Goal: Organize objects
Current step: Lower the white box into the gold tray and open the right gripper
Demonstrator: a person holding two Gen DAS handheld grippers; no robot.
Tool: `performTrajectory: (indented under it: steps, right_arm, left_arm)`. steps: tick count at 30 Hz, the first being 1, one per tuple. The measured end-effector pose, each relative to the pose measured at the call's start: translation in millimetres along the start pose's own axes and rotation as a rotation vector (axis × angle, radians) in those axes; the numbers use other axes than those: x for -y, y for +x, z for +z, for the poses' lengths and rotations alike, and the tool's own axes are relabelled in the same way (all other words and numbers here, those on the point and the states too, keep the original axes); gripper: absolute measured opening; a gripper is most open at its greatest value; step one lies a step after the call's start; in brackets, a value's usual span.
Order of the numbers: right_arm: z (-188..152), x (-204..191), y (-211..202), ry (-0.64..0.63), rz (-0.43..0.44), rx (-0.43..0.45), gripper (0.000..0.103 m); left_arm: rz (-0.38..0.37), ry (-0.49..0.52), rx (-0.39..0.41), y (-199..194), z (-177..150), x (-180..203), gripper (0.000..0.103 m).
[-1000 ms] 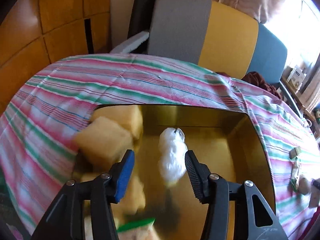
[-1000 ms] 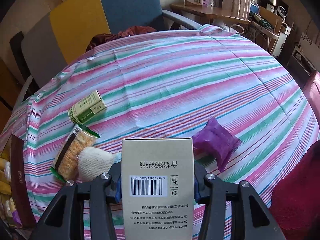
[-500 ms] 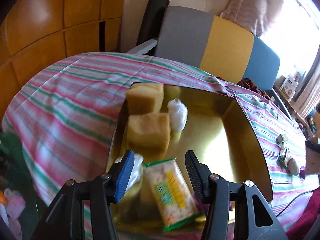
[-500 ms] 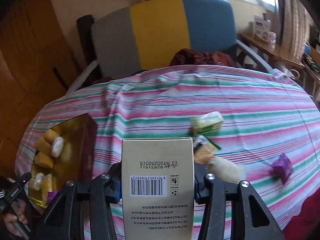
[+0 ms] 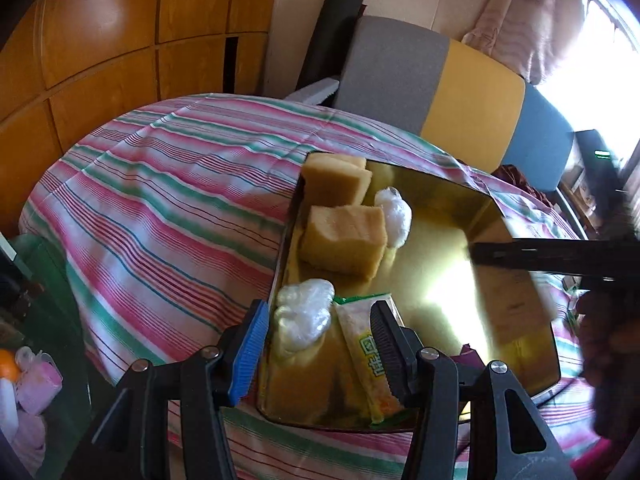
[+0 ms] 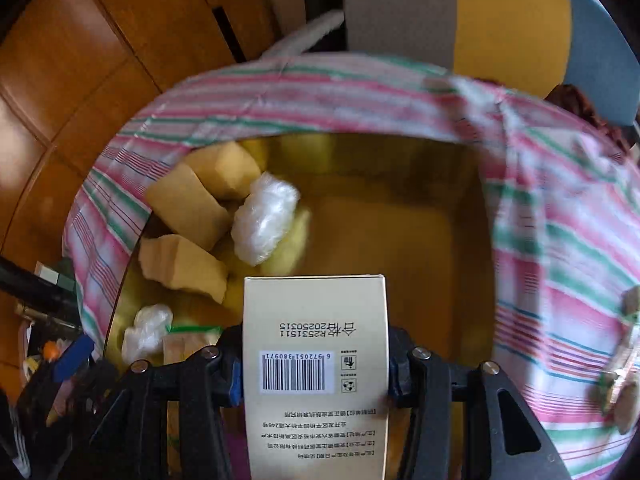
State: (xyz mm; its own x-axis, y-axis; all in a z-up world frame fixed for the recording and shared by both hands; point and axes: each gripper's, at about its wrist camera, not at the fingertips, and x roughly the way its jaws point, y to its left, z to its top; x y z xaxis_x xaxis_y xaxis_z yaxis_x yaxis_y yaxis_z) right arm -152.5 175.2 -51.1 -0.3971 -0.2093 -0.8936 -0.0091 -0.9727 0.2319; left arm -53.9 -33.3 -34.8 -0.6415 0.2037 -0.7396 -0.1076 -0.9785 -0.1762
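Observation:
A gold tray [image 5: 436, 240] lies on the striped tablecloth [image 5: 160, 200]. In it are two yellow sponge blocks [image 5: 344, 240], two white plastic-wrapped lumps [image 5: 394, 216] and a green-and-yellow snack packet [image 5: 366, 354]. My left gripper [image 5: 319, 312] hovers open over the tray's near end with nothing between its pads. My right gripper [image 6: 316, 364] is shut on a beige carton with a barcode [image 6: 316, 320] and holds it above the tray's bare floor [image 6: 392, 208]. In the left wrist view that carton [image 5: 516, 304] shows blurred over the tray's right side.
A chair with a grey, yellow and blue back [image 5: 440, 76] stands behind the table, next to a wooden panel wall [image 5: 100, 40]. Small packets [image 6: 624, 360] lie on the cloth right of the tray. Clutter [image 5: 36, 372] sits below the table's left edge.
My right gripper has swung left with the carton, from over the loose packets to above the tray. My left gripper has drawn back to the tray's near end.

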Motion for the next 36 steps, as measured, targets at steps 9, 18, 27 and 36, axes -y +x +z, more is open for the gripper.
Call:
performTrajectory:
  steps: [9,18,27,36]
  right_arm:
    - [-15.5,8.6,5.9,0.105,0.127,-0.003,0.058]
    - [-31.9,-1.2,7.3,0.103,0.258,0.01,0.06]
    - [-37.6,-8.1,-21.0,0.014,0.202,0.086,0.06]
    - [-59.9,-9.1,-46.8,-0.078,0.041,0.164,0.06]
  left_arm:
    - [-0.003,-0.032,0.01,-2.5,3.3,-11.0,0.056]
    - [-0.004,-0.016,0.012,-4.2,2.6,-4.4,0.056]
    - [0.002,-0.001,0.024,-7.7,1.8,0.7,0.057]
    - [0.003,0.031,0.043,-13.4,-0.5,10.4,0.057]
